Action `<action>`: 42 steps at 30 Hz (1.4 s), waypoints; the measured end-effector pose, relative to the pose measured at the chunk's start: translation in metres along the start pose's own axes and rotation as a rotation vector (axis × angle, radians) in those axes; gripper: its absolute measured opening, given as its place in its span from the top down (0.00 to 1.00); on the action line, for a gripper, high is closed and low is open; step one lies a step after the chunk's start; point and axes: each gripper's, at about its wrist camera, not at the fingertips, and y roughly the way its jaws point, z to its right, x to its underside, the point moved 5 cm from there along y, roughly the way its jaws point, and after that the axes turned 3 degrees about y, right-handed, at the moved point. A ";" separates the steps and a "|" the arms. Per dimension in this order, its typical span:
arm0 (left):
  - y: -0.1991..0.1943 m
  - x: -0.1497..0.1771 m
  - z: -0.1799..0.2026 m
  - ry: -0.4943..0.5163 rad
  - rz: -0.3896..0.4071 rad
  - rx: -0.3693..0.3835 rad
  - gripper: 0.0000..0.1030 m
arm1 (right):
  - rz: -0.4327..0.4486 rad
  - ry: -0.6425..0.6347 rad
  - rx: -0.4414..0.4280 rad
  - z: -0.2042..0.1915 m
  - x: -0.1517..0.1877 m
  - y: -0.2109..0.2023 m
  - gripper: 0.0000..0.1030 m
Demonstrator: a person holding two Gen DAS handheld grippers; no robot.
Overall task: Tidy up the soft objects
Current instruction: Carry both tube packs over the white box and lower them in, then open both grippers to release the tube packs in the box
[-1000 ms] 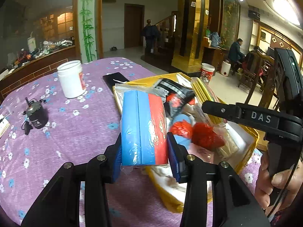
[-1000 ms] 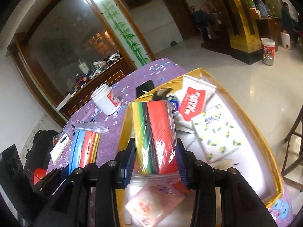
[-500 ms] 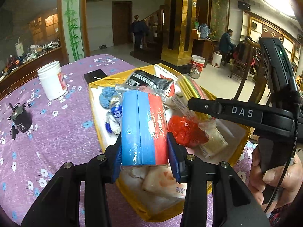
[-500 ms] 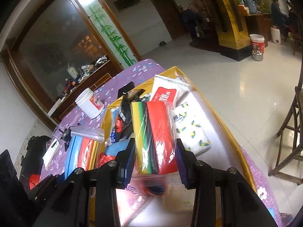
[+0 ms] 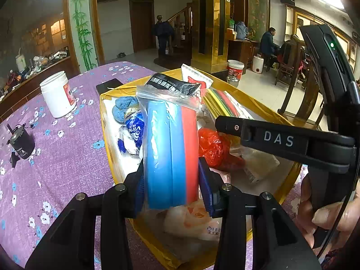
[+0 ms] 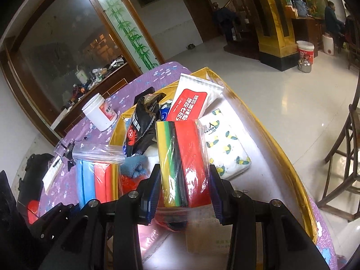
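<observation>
Many soft packets (image 6: pixel 225 150), gold box (image 6: pixel 290 164)

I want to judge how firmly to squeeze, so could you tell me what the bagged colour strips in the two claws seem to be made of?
Blue and red strips in the left claw: matte, thick slabs, probably foam or sponge, in a glossy clear zip bag. Yellow, green, black and red strips in the right claw: similar foam look under wrinkled shiny film.
</observation>
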 end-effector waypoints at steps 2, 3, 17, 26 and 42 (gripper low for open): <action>-0.001 0.000 0.002 0.011 0.004 -0.008 0.62 | 0.007 -0.017 0.015 -0.002 0.002 0.001 0.60; -0.001 0.000 0.002 0.014 0.006 -0.010 0.62 | 0.010 -0.023 0.020 -0.003 0.002 0.001 0.60; -0.005 -0.001 0.007 0.045 0.031 -0.031 0.62 | 0.027 -0.070 0.053 -0.007 0.006 0.001 0.60; -0.007 -0.001 0.008 0.062 0.043 -0.042 0.62 | 0.029 -0.092 0.066 -0.011 0.007 0.002 0.60; -0.009 -0.003 0.010 0.072 0.051 -0.051 0.62 | 0.030 -0.100 0.070 -0.012 0.008 0.003 0.60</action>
